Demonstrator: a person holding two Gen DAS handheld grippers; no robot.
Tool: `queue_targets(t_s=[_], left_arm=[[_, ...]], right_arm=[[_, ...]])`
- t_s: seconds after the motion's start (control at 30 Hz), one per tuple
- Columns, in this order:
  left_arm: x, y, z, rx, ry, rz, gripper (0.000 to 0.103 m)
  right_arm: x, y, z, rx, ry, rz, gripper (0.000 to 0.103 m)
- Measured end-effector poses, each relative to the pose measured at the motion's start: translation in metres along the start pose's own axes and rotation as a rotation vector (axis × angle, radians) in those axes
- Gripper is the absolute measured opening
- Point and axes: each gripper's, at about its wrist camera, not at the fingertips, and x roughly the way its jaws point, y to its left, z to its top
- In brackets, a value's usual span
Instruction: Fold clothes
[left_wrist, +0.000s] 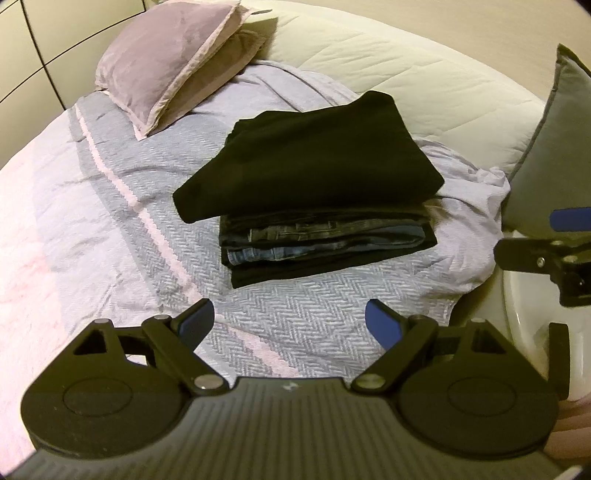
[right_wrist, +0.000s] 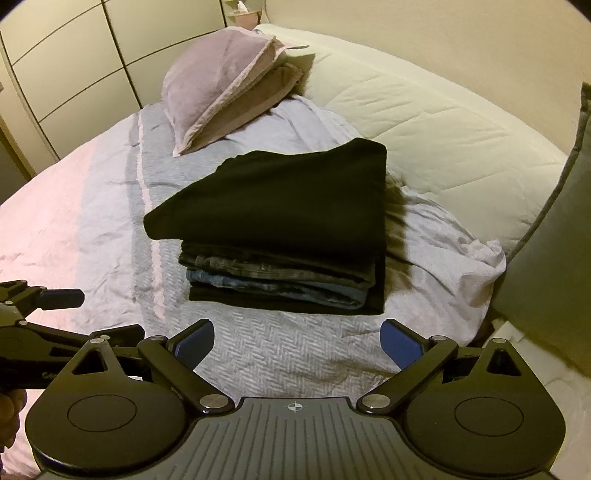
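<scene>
A stack of folded clothes (left_wrist: 325, 243) lies on the bed, with a folded black garment (left_wrist: 310, 158) on top and folded jeans (left_wrist: 321, 236) below. It also shows in the right wrist view (right_wrist: 280, 273), black garment (right_wrist: 273, 206) on top. My left gripper (left_wrist: 290, 325) is open and empty, short of the stack. My right gripper (right_wrist: 297, 345) is open and empty, also short of the stack. The right gripper shows at the right edge of the left wrist view (left_wrist: 546, 240); the left gripper shows at the left edge of the right wrist view (right_wrist: 55, 314).
The bed has a lilac herringbone bedspread (left_wrist: 280, 332). A mauve pillow (left_wrist: 166, 62) lies at the back left, a cream quilted headboard cushion (left_wrist: 424, 85) behind the stack, a grey cushion (left_wrist: 546, 158) at the right. Wardrobe doors (right_wrist: 66, 59) stand at the far left.
</scene>
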Motion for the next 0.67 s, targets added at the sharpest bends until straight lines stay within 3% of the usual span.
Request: queue_targets(t_s=[0.67], left_arm=[[-0.0022,0.0052,-0.0031,-0.043,-0.024,0.018,0.087]], right_arm=[[0.0023,0.0042,-0.0002,-0.005,0.007,0.007,0.099]])
